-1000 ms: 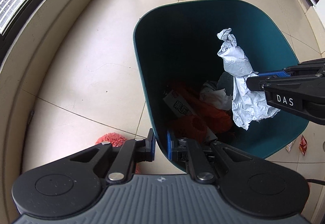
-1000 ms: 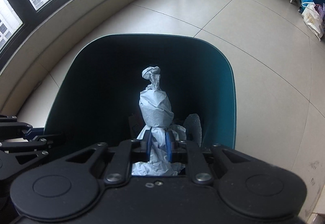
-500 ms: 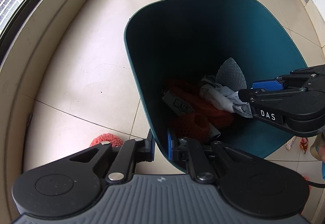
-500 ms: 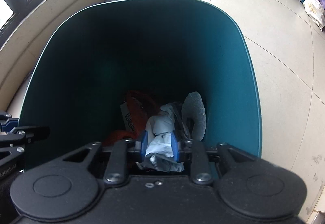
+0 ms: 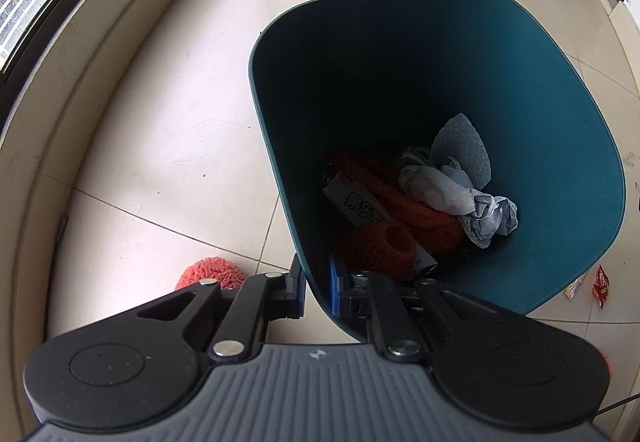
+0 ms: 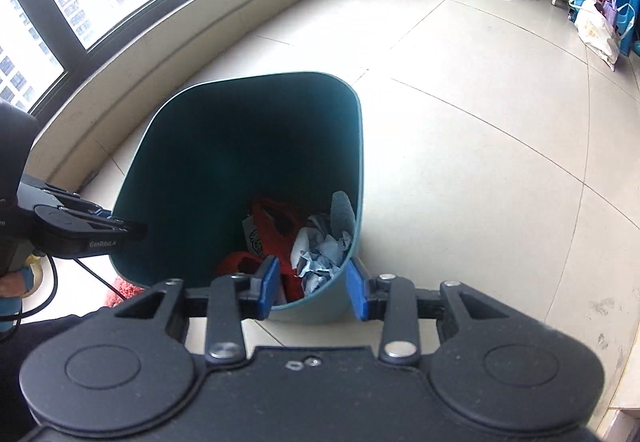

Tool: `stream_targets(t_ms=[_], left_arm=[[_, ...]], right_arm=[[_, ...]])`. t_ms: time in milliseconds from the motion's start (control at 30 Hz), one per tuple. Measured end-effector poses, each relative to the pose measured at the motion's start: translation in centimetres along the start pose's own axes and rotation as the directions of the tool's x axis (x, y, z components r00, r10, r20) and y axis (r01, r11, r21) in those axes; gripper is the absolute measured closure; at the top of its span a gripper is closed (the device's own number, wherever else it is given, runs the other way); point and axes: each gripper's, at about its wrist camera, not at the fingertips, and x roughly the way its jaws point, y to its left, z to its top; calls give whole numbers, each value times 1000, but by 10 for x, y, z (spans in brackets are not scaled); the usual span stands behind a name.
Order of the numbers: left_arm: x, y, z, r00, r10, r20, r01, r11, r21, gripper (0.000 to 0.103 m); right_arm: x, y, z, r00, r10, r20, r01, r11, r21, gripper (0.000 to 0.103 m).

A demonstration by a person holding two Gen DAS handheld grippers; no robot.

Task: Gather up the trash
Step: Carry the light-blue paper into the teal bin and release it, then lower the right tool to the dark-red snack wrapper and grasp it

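Clamping bin rim (image 5: 316,282): left gripper (image 5: 316,288) | right gripper (image 6: 312,290): jaws just opening, nothing between | crumpled paper (image 5: 486,213) in bin

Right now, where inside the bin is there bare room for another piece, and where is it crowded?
The teal bin is bare along its far, dark wall. It is crowded low down: crumpled paper, orange netting and a printed carton. The left gripper is clamped on the near rim.
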Motion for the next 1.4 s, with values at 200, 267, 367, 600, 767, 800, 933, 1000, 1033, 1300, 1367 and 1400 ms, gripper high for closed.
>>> stream_targets(t_ms=[200, 267, 367, 600, 767, 800, 933, 1000, 1033, 1300, 1367, 1400], left_arm=[[2, 2, 0, 1000, 0, -10, -1, 1000, -10, 92], [2, 0, 0, 1000, 16, -10, -16, 1000, -4, 92], [2, -2, 1, 999, 32, -13, -32, 999, -3, 92], [3, -2, 1, 999, 42, -11, -42, 999, -3, 92], [3, -3, 2, 999, 40, -14, -40, 999, -7, 92], [3, -2, 2, 999, 38, -15, -39, 999, -9, 92], [3, -1, 2, 999, 31, -14, -31, 999, -12, 92], [3, -1, 1, 999, 34, -13, -34, 999, -7, 92], [3, -2, 1, 999, 35, -14, -35, 999, -5, 92], [5, -3, 1, 999, 38, -15, -38, 999, 3, 92], [4, -3, 0, 999, 39, -15, -39, 999, 4, 92], [5, -3, 0, 999, 39, -15, -39, 999, 3, 92]], right_arm=[[-20, -63, -46, 997, -72, 1, 72, 993, 91, 53], [-14, -90, -66, 992, -121, -44, 127, 980, 150, 53], [8, -134, -102, 973, -189, -136, 218, 944, 247, 53], [68, -210, -175, 943, -185, -278, 297, 843, 449, 36], [97, -229, -202, 915, -185, -359, 360, 777, 516, 30], [99, -231, -206, 912, -178, -370, 366, 759, 538, 29], [117, -246, -219, 908, -156, -390, 385, 680, 624, 26], [122, -253, -224, 912, -141, -385, 382, 634, 672, 26], [123, -255, -227, 912, -139, -387, 386, 614, 688, 26], [138, -262, -245, 899, -114, -422, 415, 525, 743, 37], [140, -260, -247, 895, -117, -430, 422, 529, 736, 42], [140, -260, -247, 894, -116, -433, 424, 529, 735, 45]])
